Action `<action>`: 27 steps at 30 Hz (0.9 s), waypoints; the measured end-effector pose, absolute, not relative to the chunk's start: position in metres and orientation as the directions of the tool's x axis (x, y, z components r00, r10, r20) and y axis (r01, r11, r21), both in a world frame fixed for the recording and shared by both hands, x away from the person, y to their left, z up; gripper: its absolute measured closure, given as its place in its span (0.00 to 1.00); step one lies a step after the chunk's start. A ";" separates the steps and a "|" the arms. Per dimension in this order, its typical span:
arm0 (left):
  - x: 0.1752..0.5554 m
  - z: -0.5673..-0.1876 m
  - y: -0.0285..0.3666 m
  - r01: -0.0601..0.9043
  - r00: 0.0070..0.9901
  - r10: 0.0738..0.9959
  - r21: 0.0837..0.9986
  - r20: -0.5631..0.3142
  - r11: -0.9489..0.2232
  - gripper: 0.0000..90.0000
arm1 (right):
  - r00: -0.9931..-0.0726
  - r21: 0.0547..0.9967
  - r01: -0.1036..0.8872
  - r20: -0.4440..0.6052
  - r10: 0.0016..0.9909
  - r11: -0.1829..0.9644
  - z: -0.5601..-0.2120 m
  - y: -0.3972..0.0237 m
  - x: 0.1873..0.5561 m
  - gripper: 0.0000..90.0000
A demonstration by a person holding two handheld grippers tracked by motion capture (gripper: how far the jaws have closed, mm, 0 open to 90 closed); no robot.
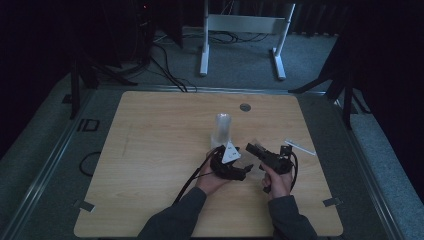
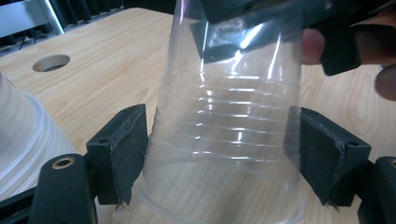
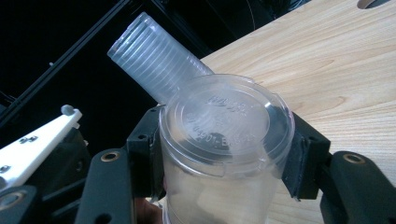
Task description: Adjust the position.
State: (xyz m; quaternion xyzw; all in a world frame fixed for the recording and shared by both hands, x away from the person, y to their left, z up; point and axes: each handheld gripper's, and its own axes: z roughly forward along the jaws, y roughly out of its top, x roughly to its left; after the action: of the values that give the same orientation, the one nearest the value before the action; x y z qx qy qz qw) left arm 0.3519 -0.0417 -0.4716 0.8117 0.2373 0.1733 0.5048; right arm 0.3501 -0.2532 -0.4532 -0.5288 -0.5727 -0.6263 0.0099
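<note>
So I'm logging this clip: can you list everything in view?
Cup: one, clear, between both grippers' jaws, base toward the right gripper's camera.
Cup stack: one, clear, upright mid-table, behind the grippers.
White strip: one, on the table right of the grippers.
Hole: one, round, near the table's far edge.
Table: one, light wood.
White frame: one, on the floor beyond the table.
Cables: several, black, on the floor.
Left gripper: black, pads beside the cup's wide end.
Right gripper: black, shut on the cup's base end.
</note>
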 end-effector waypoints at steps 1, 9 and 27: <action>0.352 -0.472 -0.042 0.217 0.825 0.563 0.900 0.038 -0.378 0.26 | -0.445 0.710 0.617 0.671 0.593 -0.339 -0.453 -0.253 0.350 0.46; 0.351 -0.472 -0.042 0.216 0.825 0.564 0.899 0.041 -0.382 0.28 | -0.448 0.710 0.620 0.669 0.593 -0.333 -0.454 -0.253 0.351 0.45; 0.350 -0.468 -0.037 0.195 0.838 0.542 0.898 0.056 -0.394 0.32 | -0.490 0.733 0.616 0.643 0.589 -0.288 -0.451 -0.255 0.350 0.39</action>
State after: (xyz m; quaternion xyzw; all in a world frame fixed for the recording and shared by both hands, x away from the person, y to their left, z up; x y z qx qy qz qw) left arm 0.3495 -0.0369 -0.4682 0.8168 0.2255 0.1730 0.5021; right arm 0.3496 -0.2551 -0.4508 -0.5051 -0.5966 -0.6235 0.0110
